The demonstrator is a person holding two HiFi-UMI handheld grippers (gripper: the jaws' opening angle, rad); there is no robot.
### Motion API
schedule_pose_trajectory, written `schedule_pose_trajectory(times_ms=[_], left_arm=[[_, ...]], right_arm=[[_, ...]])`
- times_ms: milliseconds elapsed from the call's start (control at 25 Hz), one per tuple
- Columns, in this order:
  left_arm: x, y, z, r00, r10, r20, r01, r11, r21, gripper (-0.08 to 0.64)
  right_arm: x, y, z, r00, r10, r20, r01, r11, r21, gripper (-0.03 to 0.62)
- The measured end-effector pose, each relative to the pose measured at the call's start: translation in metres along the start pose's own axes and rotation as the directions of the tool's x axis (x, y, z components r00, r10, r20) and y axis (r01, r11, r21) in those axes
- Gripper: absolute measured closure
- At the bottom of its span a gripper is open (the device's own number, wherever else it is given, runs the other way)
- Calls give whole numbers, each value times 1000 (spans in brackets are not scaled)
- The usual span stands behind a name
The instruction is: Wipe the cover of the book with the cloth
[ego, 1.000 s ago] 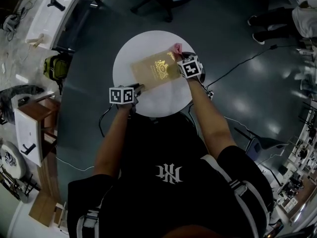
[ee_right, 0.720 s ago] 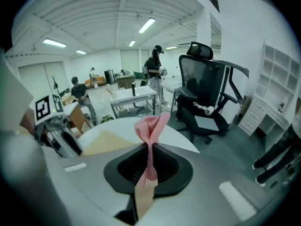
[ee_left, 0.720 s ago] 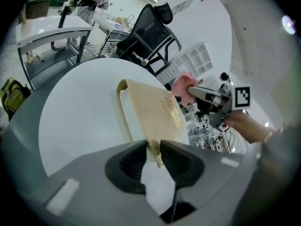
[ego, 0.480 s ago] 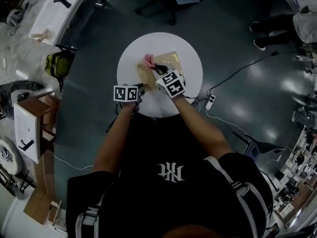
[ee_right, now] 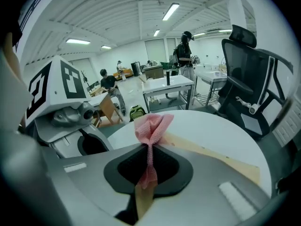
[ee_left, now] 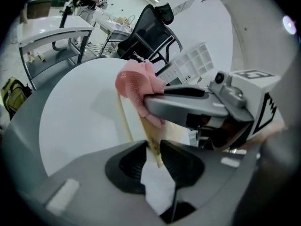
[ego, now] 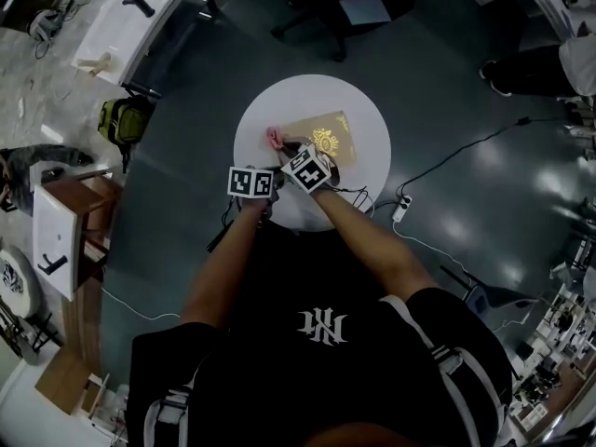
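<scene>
The jaws of the left gripper (ee_left: pixel 153 149) are clamped on the near corner of the book (ee_left: pixel 149 138), with the tan cover pinched between the two dark pads; this reads as an anchoring hold, keeping the book from sliding while the other side works.

The jaws of the right gripper (ee_right: pixel 150 157) are drawn together on a thin neck of the pink cloth (ee_right: pixel 153 126); a loose bunch of cloth fans out in front of the tips, and that bunch is what meets the cover. Gripping it by a narrow fold probably leaves enough soft material free to rub with, while the hard jaws stay off the book.

The two grippers sit close together, the right one reaching across just ahead of the left; the cloth rests at the book's left edge, toward the left side of the round white bench (ego: pixel 279 110).

The book lies flat near the middle of the bench, cover up, its gold emblem facing the ceiling; its held corner points toward the bench's near edge, where the person stands.

The wipe looks to be under way, with the emblem side of the cover lying to the right of the cloth.
</scene>
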State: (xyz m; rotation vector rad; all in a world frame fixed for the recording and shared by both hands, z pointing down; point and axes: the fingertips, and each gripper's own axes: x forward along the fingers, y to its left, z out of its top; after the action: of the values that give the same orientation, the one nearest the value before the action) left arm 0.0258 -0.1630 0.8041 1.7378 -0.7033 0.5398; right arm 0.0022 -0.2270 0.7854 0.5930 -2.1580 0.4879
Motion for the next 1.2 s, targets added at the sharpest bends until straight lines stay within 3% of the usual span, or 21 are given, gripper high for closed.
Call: schedule_pose_trajectory(times_ms=[200, 1200], left_arm=[[-3, 1, -1, 1000, 7, -4, -7, 1000, 3, 463], [-1, -4, -1, 999, 43, 6, -43, 999, -2, 463]], right_arm=[[-3, -7, -5, 1000, -23, -21, 22, 999, -40, 571], [-61, -101, -63, 988, -154, -32, 155, 987, 37, 571]])
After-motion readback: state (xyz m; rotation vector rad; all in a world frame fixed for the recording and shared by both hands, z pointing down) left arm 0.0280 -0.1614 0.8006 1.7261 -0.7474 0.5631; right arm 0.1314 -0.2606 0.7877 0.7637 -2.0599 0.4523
